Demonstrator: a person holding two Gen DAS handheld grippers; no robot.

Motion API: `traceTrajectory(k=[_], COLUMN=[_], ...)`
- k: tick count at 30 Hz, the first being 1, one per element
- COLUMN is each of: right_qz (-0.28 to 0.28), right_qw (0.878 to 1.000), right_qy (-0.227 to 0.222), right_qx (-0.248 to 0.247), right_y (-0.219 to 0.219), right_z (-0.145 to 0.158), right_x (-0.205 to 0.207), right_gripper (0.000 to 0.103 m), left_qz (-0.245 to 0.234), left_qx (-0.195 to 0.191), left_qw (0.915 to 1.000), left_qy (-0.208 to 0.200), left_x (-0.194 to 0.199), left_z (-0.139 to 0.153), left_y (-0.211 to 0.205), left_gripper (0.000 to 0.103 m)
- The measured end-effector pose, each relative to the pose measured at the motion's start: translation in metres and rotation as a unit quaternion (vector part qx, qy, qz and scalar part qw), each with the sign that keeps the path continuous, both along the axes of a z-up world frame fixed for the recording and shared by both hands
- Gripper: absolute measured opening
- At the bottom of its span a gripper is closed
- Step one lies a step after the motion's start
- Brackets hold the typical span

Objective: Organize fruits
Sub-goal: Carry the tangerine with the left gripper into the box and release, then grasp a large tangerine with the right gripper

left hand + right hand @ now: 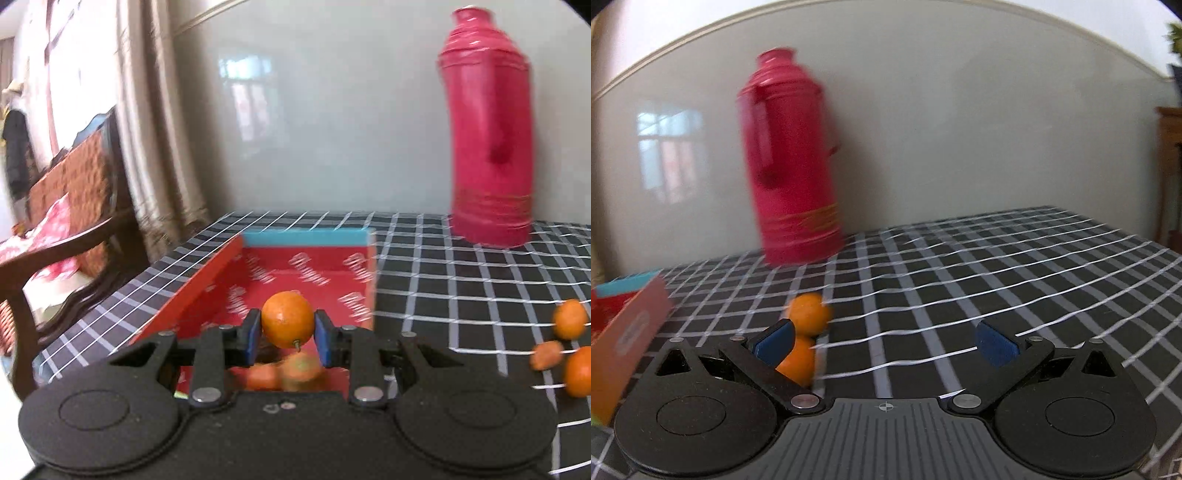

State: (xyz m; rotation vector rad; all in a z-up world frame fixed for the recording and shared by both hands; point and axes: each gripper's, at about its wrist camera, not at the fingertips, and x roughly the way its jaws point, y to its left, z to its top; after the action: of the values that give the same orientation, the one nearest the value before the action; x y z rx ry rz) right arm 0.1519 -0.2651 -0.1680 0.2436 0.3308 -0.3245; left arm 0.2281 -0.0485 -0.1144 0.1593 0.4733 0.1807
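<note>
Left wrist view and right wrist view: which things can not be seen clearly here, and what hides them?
- Fruit inside the red box, left wrist view: blurred and half hidden behind the left gripper, which holds an orange; count unclear.
- Oranges on the tablecloth: one cut by the right edge.
- Right wrist view: lower orange hidden by the right gripper finger.
- Red thermos: blurred.

Left gripper (287, 334): fingers nearly closed, blue pads (254, 334) pressed on opposite sides of a small orange (287, 319), held aloft, level. Right gripper (884, 341): jaws spread wide, blue pads (995, 347) well apart, nothing between them; held low, pointing forward, slightly tilted.
</note>
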Motion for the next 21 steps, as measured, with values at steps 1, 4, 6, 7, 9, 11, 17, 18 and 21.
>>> traceTrajectory(k=[1, 4, 6, 7, 9, 11, 17, 18, 21], right_qz=[0.010, 0.034, 0.043, 0.047, 0.050, 0.053, 0.055, 0.056, 0.062], right_qw=[1.000, 0.999, 0.999, 0.999, 0.998, 0.998, 0.996, 0.996, 0.994], right_qy=[0.004, 0.014, 0.017, 0.020, 0.024, 0.030, 0.055, 0.056, 0.065], right_qx=[-0.001, -0.006, -0.008, -0.008, -0.005, 0.001, 0.042, 0.047, 0.054], right_y=[0.005, 0.020, 0.027, 0.030, 0.034, 0.034, 0.024, 0.023, 0.022], right_z=[-0.001, -0.002, -0.002, -0.002, -0.003, -0.004, -0.007, -0.007, -0.007], right_x=[0.003, 0.012, 0.017, 0.020, 0.023, 0.027, 0.038, 0.038, 0.044], right_gripper=[0.103, 0.103, 0.102, 0.102, 0.102, 0.093, 0.075, 0.070, 0.059], left_qz=[0.008, 0.027, 0.037, 0.040, 0.045, 0.052, 0.051, 0.051, 0.050], left_qx=[0.002, 0.001, -0.006, -0.011, -0.015, -0.005, 0.008, 0.009, 0.009], left_qw=[0.9999, 0.9992, 0.9984, 0.9981, 0.9978, 0.9978, 0.9986, 0.9987, 0.9987], left_qy=[0.007, 0.029, 0.042, 0.045, 0.047, 0.041, 0.005, 0.001, -0.008], left_x=[0.003, 0.007, 0.006, 0.005, 0.000, -0.003, -0.013, -0.016, -0.017], left_z=[-0.001, -0.003, -0.005, -0.005, -0.004, -0.002, 0.009, 0.010, 0.010], left_y=[0.005, 0.020, 0.030, 0.035, 0.042, 0.046, 0.056, 0.058, 0.067], left_gripper=[0.021, 0.022, 0.023, 0.029, 0.039, 0.056, 0.074, 0.074, 0.075])
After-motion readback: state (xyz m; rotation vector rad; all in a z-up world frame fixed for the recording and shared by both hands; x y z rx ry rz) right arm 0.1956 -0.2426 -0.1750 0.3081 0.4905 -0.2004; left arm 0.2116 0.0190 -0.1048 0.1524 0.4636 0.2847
